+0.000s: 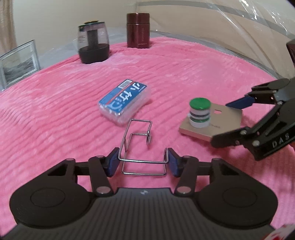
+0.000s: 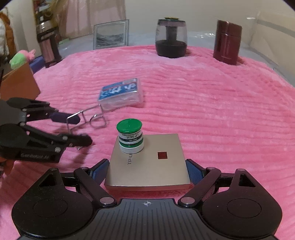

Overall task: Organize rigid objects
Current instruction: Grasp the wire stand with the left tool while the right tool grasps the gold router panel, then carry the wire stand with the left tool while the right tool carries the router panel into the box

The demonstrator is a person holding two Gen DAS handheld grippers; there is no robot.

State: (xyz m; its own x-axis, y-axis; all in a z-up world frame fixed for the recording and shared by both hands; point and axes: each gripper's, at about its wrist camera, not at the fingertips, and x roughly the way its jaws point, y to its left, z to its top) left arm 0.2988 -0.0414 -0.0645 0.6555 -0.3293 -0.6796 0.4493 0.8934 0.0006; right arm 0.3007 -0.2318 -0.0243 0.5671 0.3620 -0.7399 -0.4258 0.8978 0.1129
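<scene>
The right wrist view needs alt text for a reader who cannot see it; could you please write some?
The right gripper clamps a flat grey box carrying a green-capped lip salve tub, above a pink blanket. To the left, the left gripper closes on a wire stand.

A ribbed pink plush blanket covers the surface. Behind it at twelve o'clock stands a plain cream wall. A pale curtain hangs at eleven o'clock, clear plastic sheeting at two o'clock. A brown cardboard box sits at nine o'clock. Light is soft and dim.
</scene>
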